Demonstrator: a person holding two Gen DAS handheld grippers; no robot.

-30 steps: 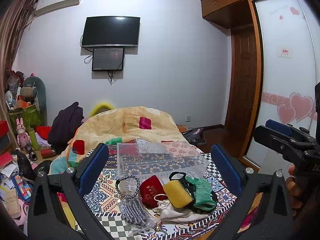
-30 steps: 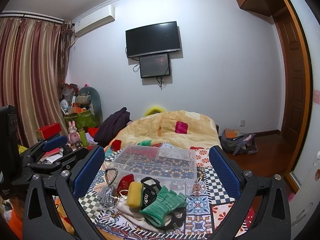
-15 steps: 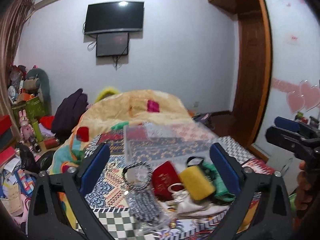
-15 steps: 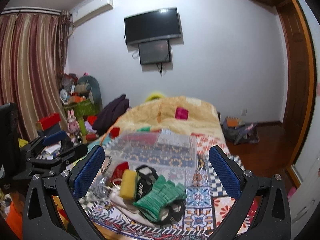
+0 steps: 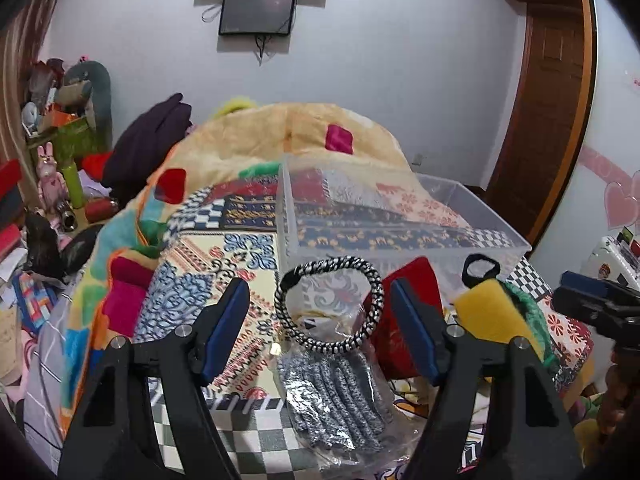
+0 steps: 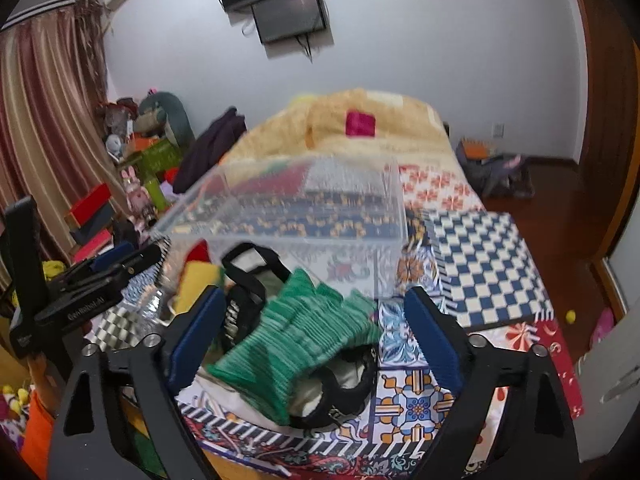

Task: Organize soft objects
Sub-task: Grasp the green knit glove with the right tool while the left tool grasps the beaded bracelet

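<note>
Sorting had barely begun: the one clear bin (image 5: 400, 216) was empty, every soft thing lying on the bed before it. Our left claw (image 5: 320, 328) and right claw (image 6: 316, 336), jaws apart and just closing, gripped nothing. We counted one hair band (image 5: 330, 306), one sponge (image 5: 486, 312), one green glove (image 6: 296, 332).

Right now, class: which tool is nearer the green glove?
Right. The right tool frames the green glove between its open jaws; the left tool sits over the striped hair band, farther left.

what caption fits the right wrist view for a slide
Right claw, jaws just narrowing but open, frames a green knit glove lying before the clear plastic bin.
</note>
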